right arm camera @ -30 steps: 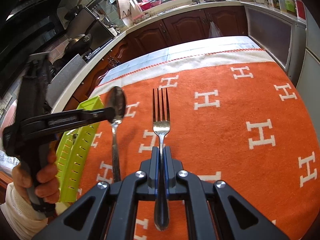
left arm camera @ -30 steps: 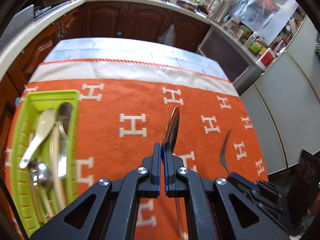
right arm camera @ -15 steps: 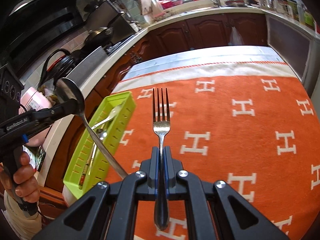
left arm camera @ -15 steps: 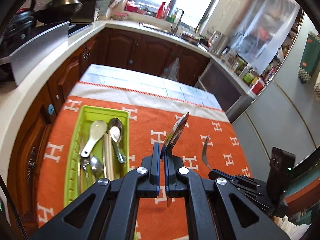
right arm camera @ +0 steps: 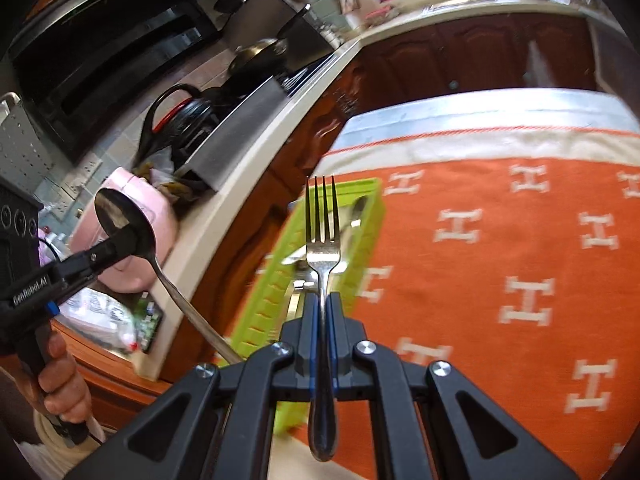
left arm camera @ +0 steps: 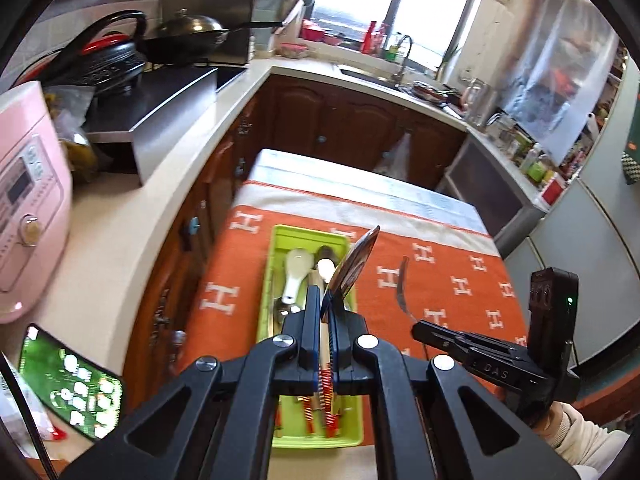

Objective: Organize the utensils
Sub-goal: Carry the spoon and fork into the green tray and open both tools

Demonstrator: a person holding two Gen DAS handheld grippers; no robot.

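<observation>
Holding now: left tongs (left arm camera: 327, 312) pinch a spoon (left arm camera: 354, 264); right tongs (right arm camera: 323, 312) pinch a fork (right arm camera: 322, 236).
Where: both are up in the air; the spoon hangs over the green tray (left arm camera: 267, 280), the fork near its end.
Done: tray on the orange cloth (left arm camera: 440, 280) on the table already has a white spoon (left arm camera: 295, 270), metal spoons and red-handled things.
Left: drop the spoon in, then the fork.
Cloth: no other loose utensils show on it.

Both grippers are black, angular frames with silver screws and blue-edged fingers (left arm camera: 314, 308). The left gripper (right arm camera: 120, 240) bears white lettering on its side. The sleeves (left arm camera: 580, 432) are cream.
</observation>
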